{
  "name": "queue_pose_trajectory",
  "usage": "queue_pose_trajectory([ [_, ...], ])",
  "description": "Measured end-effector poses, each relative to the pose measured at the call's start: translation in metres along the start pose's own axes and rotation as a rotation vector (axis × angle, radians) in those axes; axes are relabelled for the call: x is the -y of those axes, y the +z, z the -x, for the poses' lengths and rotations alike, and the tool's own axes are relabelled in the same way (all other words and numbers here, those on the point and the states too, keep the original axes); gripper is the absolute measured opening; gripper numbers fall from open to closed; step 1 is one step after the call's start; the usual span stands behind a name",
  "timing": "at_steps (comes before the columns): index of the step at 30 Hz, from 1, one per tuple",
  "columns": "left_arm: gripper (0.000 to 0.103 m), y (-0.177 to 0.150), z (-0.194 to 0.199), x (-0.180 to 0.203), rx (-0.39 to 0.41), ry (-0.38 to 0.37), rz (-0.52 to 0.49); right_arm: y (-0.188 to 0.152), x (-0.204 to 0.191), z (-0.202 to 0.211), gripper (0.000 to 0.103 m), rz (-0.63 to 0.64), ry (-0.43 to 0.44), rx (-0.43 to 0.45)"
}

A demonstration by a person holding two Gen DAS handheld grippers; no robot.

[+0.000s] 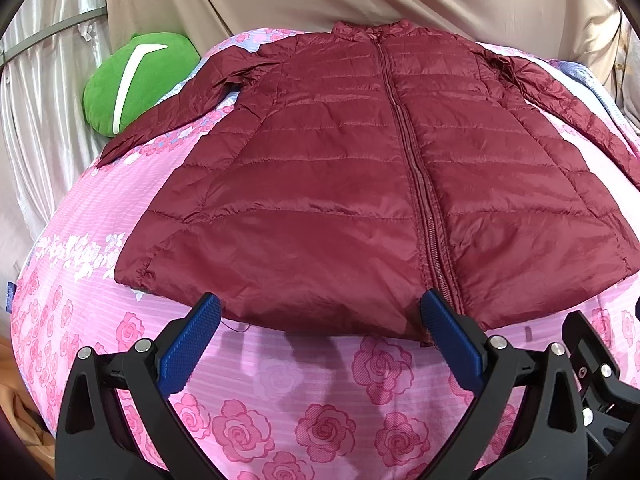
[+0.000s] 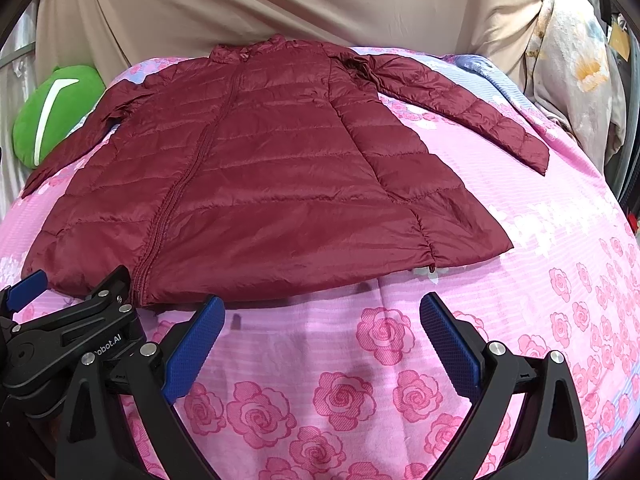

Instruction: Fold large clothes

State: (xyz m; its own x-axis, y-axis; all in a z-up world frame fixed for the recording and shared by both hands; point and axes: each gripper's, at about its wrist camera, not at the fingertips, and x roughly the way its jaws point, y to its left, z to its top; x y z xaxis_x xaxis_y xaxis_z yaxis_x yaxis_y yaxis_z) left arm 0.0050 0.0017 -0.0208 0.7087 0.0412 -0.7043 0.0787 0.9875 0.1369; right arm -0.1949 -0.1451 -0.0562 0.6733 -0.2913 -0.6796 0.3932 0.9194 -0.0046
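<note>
a green cushion [image 1: 136, 80] sat at the far left of the pink rose bedspread [image 1: 320, 400], and the maroon puffer jacket [image 1: 360, 184] lay flat, zipped, sleeves spread. my left gripper [image 1: 320, 332] and right gripper [image 2: 322, 328] hovered wide open and empty at its hem.

Soft, even light filled the room; the jacket [image 1: 360, 184] gave a faint sheen, gripper shadows fell on the bedspread [image 1: 304, 380], and fisheye edges curved darkly
</note>
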Motion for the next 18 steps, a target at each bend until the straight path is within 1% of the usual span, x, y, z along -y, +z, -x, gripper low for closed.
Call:
queue_pose_trajectory([
  [6,0.098,-0.0034,-0.0022,0.0000,-0.003,0.003,-0.002,-0.0001,-0.0015,-0.0024,0.098,-0.001,-0.003,-0.009],
  [18,0.098,0.0020,-0.0070,0.0034,-0.024,-0.001,-0.003,0.0033,-0.0051,-0.0054,0.097,0.006,-0.007,-0.021],
])
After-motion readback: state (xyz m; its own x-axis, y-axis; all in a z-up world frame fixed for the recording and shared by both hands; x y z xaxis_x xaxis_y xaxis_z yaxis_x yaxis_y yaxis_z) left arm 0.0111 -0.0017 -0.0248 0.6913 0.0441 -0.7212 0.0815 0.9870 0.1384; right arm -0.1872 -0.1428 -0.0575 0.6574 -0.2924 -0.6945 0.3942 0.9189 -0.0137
